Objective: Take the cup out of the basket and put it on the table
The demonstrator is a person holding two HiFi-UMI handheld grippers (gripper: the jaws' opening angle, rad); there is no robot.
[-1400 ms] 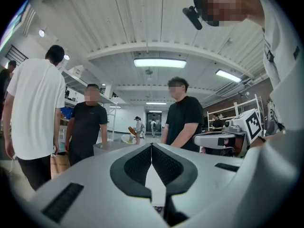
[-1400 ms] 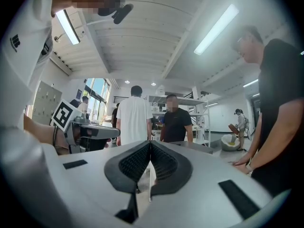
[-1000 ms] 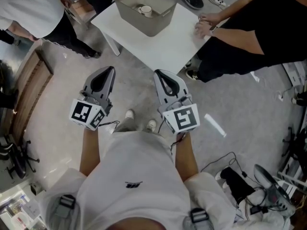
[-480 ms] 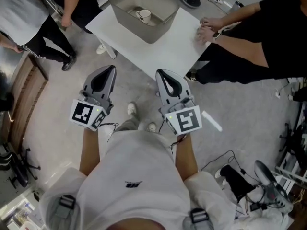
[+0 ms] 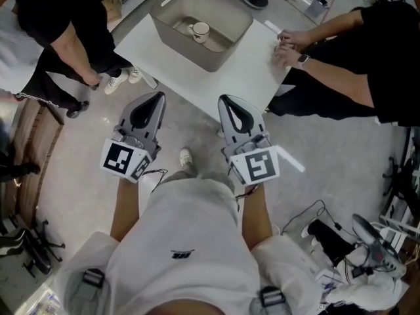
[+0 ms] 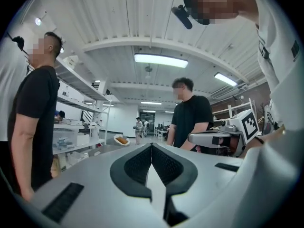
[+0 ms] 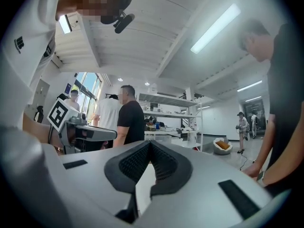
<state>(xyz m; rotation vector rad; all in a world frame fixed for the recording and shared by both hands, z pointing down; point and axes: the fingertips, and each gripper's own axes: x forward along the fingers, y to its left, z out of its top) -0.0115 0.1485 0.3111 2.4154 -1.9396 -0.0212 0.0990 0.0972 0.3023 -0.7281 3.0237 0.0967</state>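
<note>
A small white handled cup [image 5: 200, 31] sits inside the grey plastic basket [image 5: 216, 54] on the white table [image 5: 246, 71], whose far edge is cut off. Short of the basket, the left gripper [image 5: 157, 97] and right gripper [image 5: 225, 100] are pinched closed, empty.

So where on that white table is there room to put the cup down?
The white square table is bare between the grey plastic basket and its near corner, and along the basket's left. The right edge is crowded: a bystander's hands rest there.
</note>
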